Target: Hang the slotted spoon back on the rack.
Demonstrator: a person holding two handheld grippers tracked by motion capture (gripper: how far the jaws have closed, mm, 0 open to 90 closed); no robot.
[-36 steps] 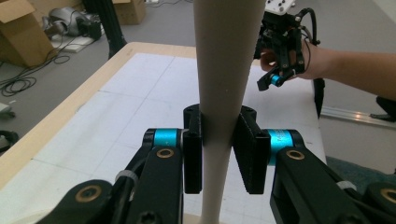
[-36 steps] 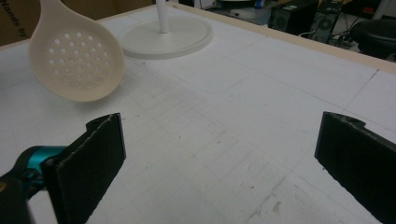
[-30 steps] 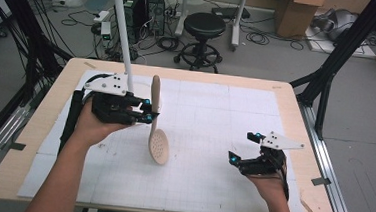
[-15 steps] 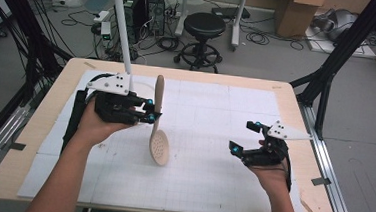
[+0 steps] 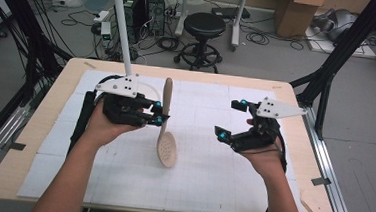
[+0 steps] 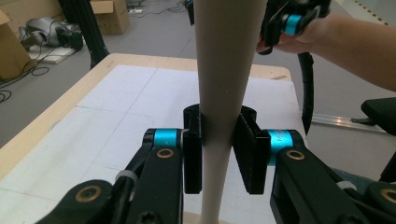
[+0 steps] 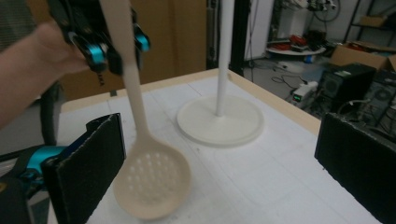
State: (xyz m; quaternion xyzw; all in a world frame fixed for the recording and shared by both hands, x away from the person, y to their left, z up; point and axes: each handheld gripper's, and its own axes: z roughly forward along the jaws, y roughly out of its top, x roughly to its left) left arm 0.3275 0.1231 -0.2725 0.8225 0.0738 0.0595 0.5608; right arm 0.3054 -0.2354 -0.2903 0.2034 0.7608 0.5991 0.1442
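A beige slotted spoon [image 5: 166, 147] hangs bowl-down over the white mat, handle pointing away from me. My left gripper [image 5: 159, 112] is shut on the handle's middle; in the left gripper view the handle [image 6: 224, 70] stands upright, clamped between the black pads of that gripper [image 6: 218, 140]. My right gripper [image 5: 231, 119] is held above the mat to the right of the spoon, wide open with nothing in it. In the right gripper view the spoon bowl [image 7: 154, 182] sits between that gripper's spread jaws [image 7: 219, 172], some way ahead of them, and the left gripper [image 7: 116, 44] shows at upper left.
A white stand [image 5: 123, 36] with hooks on top rises at the back left of the table, on a round base [image 7: 219, 121]. A white gridded mat [image 5: 210, 188] covers the wooden tabletop [image 5: 67, 80]. Beyond the table are a black stool [image 5: 205, 24], cables and boxes.
My right gripper has risen from the table's front right and moved forward toward the spoon, jaws spread wider. The left gripper has kept hold of the spoon and shifted slightly right.
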